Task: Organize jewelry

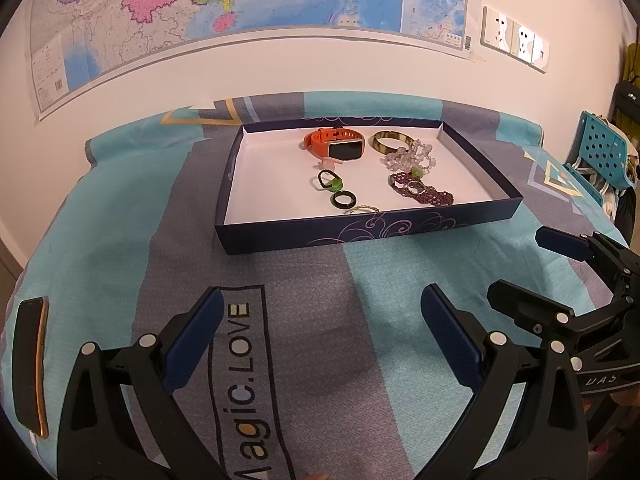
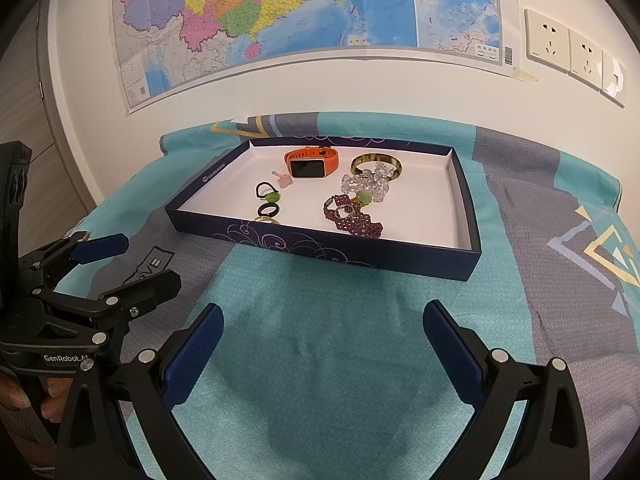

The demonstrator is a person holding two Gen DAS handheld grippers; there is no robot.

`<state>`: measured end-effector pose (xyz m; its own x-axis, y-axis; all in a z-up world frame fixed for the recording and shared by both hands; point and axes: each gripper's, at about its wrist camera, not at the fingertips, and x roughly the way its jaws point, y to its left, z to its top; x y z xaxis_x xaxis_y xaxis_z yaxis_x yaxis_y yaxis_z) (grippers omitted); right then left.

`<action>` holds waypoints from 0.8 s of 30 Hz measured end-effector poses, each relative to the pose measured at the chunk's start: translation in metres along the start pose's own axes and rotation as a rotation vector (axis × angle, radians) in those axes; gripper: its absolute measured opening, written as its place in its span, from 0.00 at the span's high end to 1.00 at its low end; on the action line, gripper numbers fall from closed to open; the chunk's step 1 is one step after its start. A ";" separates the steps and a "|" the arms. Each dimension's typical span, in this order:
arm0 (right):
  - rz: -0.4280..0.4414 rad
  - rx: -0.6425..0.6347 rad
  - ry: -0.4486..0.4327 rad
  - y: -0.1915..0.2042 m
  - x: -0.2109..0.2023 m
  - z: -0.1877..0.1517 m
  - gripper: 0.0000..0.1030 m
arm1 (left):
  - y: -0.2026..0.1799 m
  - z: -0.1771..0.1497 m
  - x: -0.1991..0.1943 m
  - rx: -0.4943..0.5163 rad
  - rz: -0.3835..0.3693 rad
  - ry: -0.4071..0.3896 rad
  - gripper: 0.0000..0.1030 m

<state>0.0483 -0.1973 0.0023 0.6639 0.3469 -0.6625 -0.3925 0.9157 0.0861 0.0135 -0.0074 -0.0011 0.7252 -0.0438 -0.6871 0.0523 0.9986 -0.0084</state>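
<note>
Both hand-held grippers hover low over a teal-and-grey bedspread [image 1: 120,240], the left gripper [image 1: 320,332] and the right gripper [image 2: 322,344] each with blue-padded fingers spread wide apart and nothing between them. In the left wrist view the right gripper sits just to the right, and the fingers of the hand holding the left one show at the lower left of the right wrist view.

Ahead of both grippers lies a shallow dark-blue box lid [image 2: 470,216] with pale swirl patterns on its outer wall and a white inside. The jewelry rests inside it, toward the middle and far end. Farthest from the grippers is an orange-strapped watch [image 2: 310,164] with a dark rectangular face, and beside it to the right a mottled olive bangle [image 2: 394,160]. A clear beaded bracelet [image 2: 366,184] with a green bead overlaps the bangle's near edge. Nearer still, a dark purple beaded band [image 2: 356,220] lies flat with a small silver ring on it. To the left sit a black cord ring with a green stone [image 2: 269,194], a black ring [image 2: 267,211] and a thin gold ring [image 2: 267,220] against the near wall.
</note>
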 end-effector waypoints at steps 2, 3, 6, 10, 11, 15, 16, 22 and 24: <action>0.000 0.000 0.000 0.000 0.000 0.000 0.06 | 0.000 0.000 0.000 0.000 0.000 0.001 0.06; 0.000 0.001 0.000 0.000 0.000 0.000 0.06 | 0.000 0.000 0.000 -0.001 0.000 0.001 0.06; 0.000 -0.001 -0.001 0.000 0.000 0.000 0.06 | 0.000 0.000 0.000 -0.001 0.000 0.001 0.06; -0.001 0.000 -0.001 0.000 -0.001 0.000 0.06 | 0.000 0.000 0.001 0.000 0.000 0.001 0.06; 0.000 -0.001 0.000 0.000 0.000 0.000 0.06 | 0.000 0.000 0.001 0.000 0.000 0.001 0.06; 0.000 0.001 0.000 0.000 0.000 -0.001 0.06 | 0.000 0.000 0.000 0.000 0.001 0.001 0.06; 0.000 0.000 0.000 0.000 0.000 0.000 0.06 | 0.000 0.000 0.000 0.000 0.000 0.001 0.06; -0.001 0.001 -0.001 -0.001 -0.001 0.000 0.06 | 0.000 0.000 0.001 0.001 0.000 0.002 0.06; 0.000 0.002 0.001 -0.002 -0.001 0.000 0.06 | 0.000 0.000 0.001 0.003 0.000 0.002 0.06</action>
<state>0.0487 -0.1995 0.0026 0.6635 0.3466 -0.6631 -0.3913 0.9161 0.0873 0.0142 -0.0077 -0.0013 0.7241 -0.0438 -0.6883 0.0542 0.9985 -0.0065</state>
